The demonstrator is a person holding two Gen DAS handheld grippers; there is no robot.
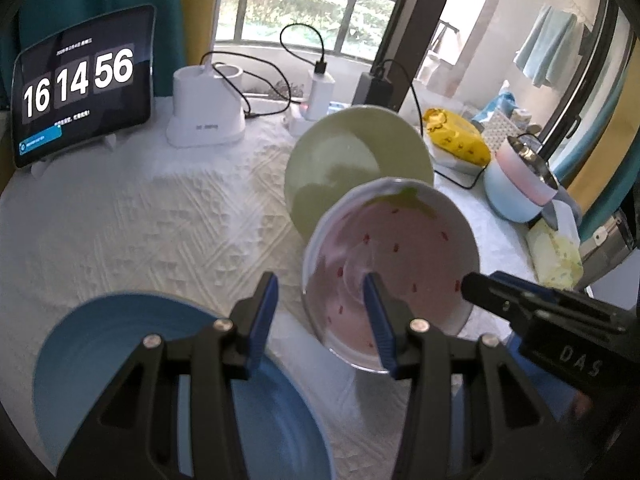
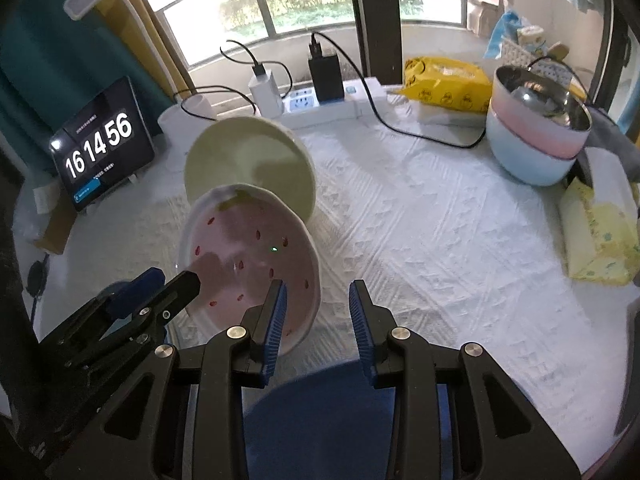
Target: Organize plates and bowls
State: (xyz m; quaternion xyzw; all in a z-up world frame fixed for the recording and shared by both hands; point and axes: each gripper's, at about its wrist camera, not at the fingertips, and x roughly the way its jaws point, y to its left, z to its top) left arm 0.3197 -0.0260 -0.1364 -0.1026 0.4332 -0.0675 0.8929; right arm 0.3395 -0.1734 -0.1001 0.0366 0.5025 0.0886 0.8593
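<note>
A pink strawberry-pattern bowl (image 1: pixel 394 276) lies on the white cloth, with a pale green plate (image 1: pixel 356 164) just behind it. A blue plate (image 1: pixel 120 360) lies at the near left, under my left gripper (image 1: pixel 320 320), which is open and empty with its right finger over the pink bowl's near rim. My right gripper (image 2: pixel 318 316) is open and empty; its left finger overlaps the pink bowl (image 2: pixel 248 260), with a dark blue plate (image 2: pixel 320 420) below it. The green plate (image 2: pixel 248 164) stands behind the bowl. Each gripper shows in the other's view: the right one (image 1: pixel 520 300), the left one (image 2: pixel 152 300).
A tablet clock (image 1: pixel 80 84) stands at the back left beside a white lamp base (image 1: pixel 206 116). Chargers, a power strip (image 2: pixel 320 104) and cables line the back. A yellow packet (image 2: pixel 444 80), a pink-blue pot (image 2: pixel 536 132) and a tissue pack (image 2: pixel 600 232) sit on the right.
</note>
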